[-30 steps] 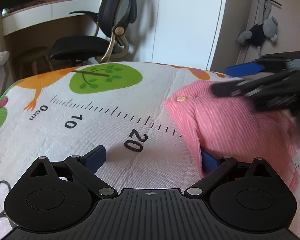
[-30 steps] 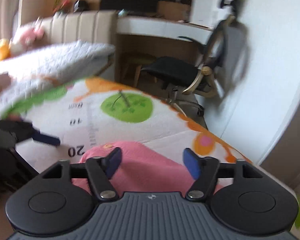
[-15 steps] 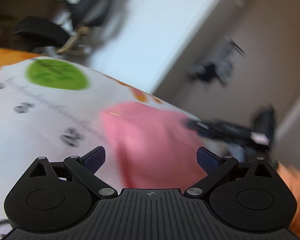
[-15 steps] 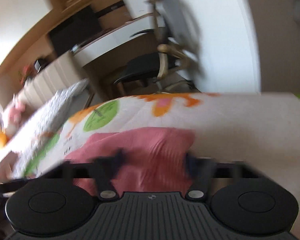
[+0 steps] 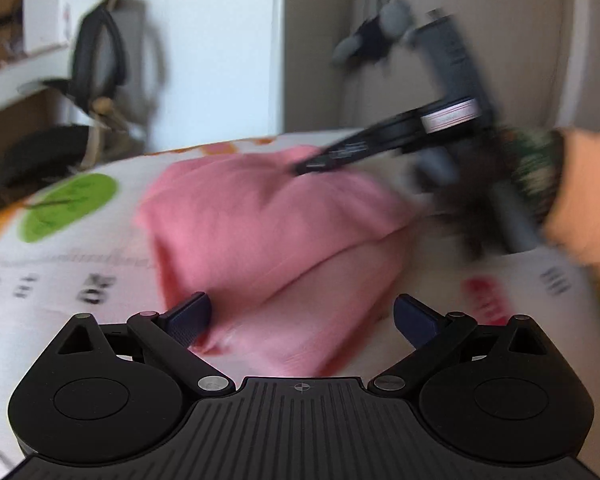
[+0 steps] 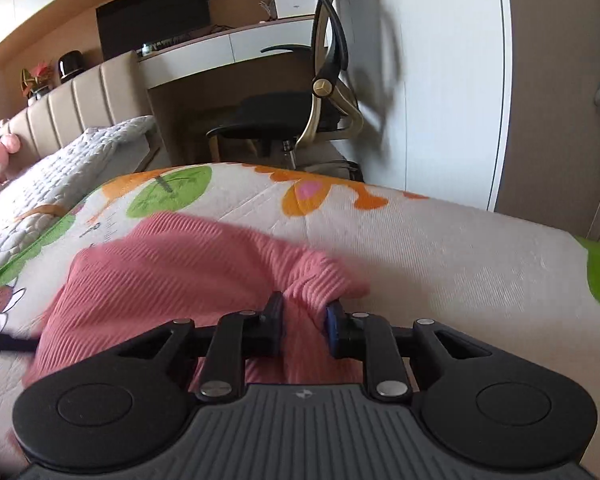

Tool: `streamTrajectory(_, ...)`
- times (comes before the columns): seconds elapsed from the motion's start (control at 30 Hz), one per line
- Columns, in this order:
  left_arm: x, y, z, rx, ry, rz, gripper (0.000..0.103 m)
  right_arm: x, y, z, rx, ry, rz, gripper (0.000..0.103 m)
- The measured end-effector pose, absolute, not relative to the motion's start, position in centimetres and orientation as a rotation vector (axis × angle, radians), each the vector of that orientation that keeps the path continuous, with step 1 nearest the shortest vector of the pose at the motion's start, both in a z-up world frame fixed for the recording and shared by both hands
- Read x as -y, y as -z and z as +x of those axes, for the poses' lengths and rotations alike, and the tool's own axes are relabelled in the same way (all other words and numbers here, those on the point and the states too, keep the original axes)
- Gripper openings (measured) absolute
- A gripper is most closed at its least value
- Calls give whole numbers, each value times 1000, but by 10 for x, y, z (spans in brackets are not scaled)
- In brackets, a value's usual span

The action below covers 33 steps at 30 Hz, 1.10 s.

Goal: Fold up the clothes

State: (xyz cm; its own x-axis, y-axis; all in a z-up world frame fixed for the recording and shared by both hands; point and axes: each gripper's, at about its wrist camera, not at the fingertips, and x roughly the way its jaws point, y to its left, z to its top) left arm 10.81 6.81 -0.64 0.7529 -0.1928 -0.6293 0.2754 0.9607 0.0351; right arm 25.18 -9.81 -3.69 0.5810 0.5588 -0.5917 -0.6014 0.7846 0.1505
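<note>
My right gripper (image 6: pixel 303 320) has its blue pads pinched narrow on a raised fold of the pink ribbed garment (image 6: pixel 172 268), which lies bunched on the cartoon-print bed cover (image 6: pixel 440 248). My left gripper (image 5: pixel 302 314) is spread wide, its fingers to either side of the near edge of the garment (image 5: pixel 260 236) and gripping nothing. The left view is blurred, but the right gripper (image 5: pixel 384 146) seems to reach in over the far side. An office chair (image 6: pixel 296 116) stands beyond the bed.

You can just read a blurred "20" on the printed mat (image 5: pixel 80 248), left of the pink garment (image 5: pixel 268 240).
</note>
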Motion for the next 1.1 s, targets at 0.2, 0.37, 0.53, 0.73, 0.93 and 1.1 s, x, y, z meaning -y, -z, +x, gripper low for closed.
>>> streamTrajectory(0.2, -110, 7, 119, -699, 79, 71, 101, 90, 8, 220, -558, -778, -171, 23)
streamTrajectory(0.37, -123, -5, 97, -688, 176, 37, 101, 83, -5, 180, -348, -662, -462, 33)
streamTrajectory(0.53, -143, -13, 89, -689, 130, 8, 101, 49, -5, 107, -155, -877, -682, 33)
streamTrajectory(0.73, -162, -10, 96, -763, -63, -20, 102, -16, 27, 67, -57, -995, -877, 33)
streamTrajectory(0.93, -167, -9, 91, -770, -61, -27, 102, -39, 43, 73, -105, -1004, -915, 14)
streamTrajectory(1.1, -175, -6, 90, -761, -64, -54, 102, -29, -4, 88, -183, -996, -668, 2)
